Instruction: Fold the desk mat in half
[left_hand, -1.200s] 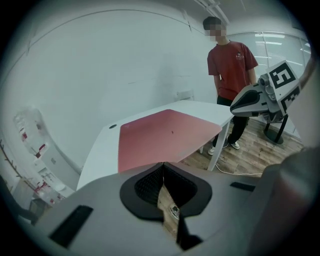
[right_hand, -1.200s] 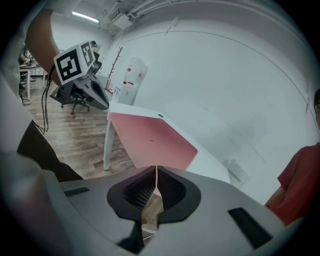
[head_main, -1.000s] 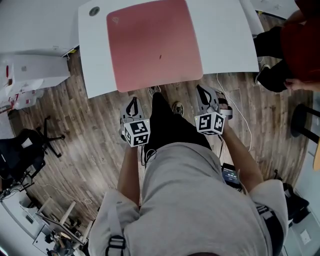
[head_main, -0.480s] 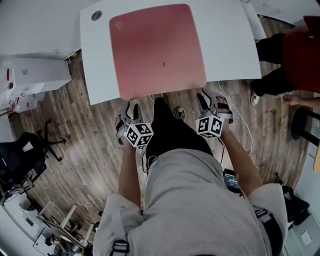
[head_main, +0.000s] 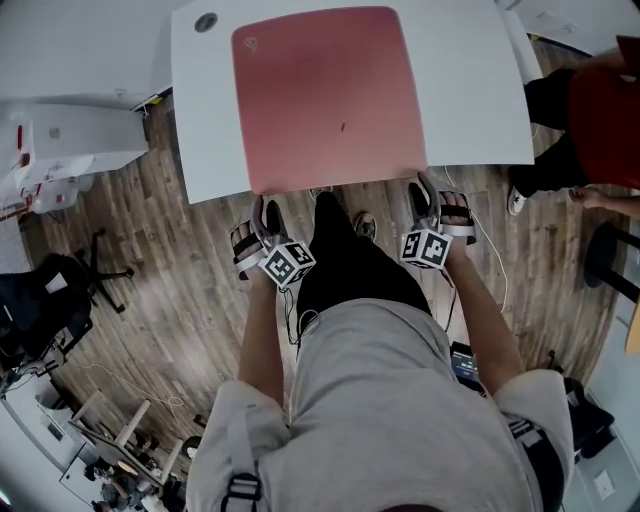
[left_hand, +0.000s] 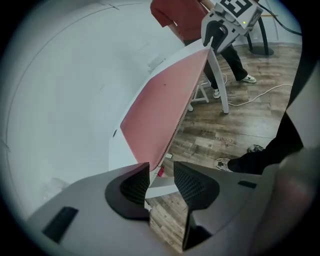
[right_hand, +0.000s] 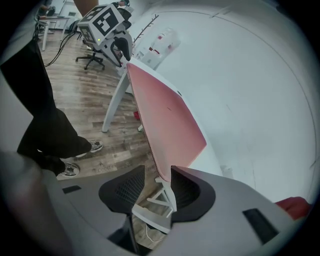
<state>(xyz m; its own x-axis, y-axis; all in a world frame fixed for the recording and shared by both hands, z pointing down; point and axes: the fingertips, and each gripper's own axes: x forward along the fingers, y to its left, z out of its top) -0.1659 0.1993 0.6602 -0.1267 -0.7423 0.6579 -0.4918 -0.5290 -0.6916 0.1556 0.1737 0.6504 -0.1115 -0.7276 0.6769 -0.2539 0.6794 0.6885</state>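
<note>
Floor: grey-brown wood-look plank flooring (head_main: 190, 260), boards running diagonally in the head view, with a soft pale sheen left of centre. Light is even and diffuse, no hard shadows. White rectangular table top (head_main: 470, 90) fills the upper middle, with a round grey cable grommet (head_main: 206, 21) near its upper-left corner. Slanted white table legs (right_hand: 114, 107) show in the right gripper view. White boxy cabinet (head_main: 70, 140) stands left of the table. Black swivel office chair (head_main: 50, 300) at the left edge. Black round stool (head_main: 605, 250) at the right edge. Bystander in a red top and dark trousers (head_main: 590, 90) upper right, beside the table. Light wooden frame clutter (head_main: 115, 430) lower left, detail not resolvable.
</note>
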